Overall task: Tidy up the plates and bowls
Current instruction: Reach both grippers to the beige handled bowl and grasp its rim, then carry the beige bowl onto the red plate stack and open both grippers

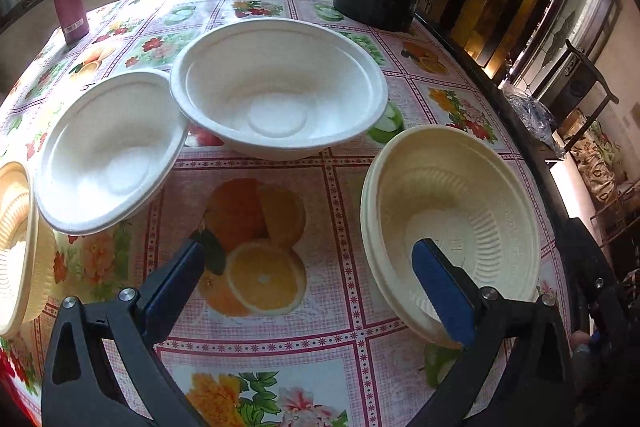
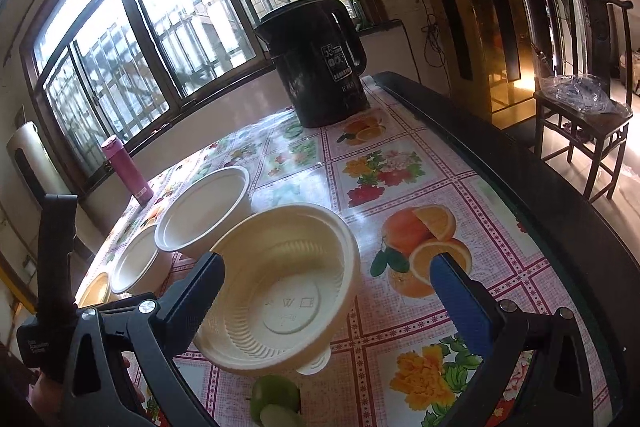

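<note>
Four disposable bowls stand on a flowered tablecloth [image 1: 280, 331]. A large white bowl [image 1: 280, 87] is in the middle and a smaller white bowl [image 1: 108, 151] touches its left rim. A ribbed cream bowl [image 1: 14, 247] is cut off at the left edge. Another ribbed cream bowl [image 1: 452, 211] stands at the right. My left gripper [image 1: 310, 255] is open, with its right finger over that bowl's inside and its left finger over the cloth. My right gripper [image 2: 326, 263] is open above the same cream bowl [image 2: 280, 287], its fingers either side of it.
A black kettle [image 2: 320, 67] stands at the table's far end and a pink bottle [image 2: 126, 167] near the window side. The table's dark right edge [image 2: 520, 195] runs close by. A wooden chair [image 2: 584, 115] holding a plastic bag stands beyond it.
</note>
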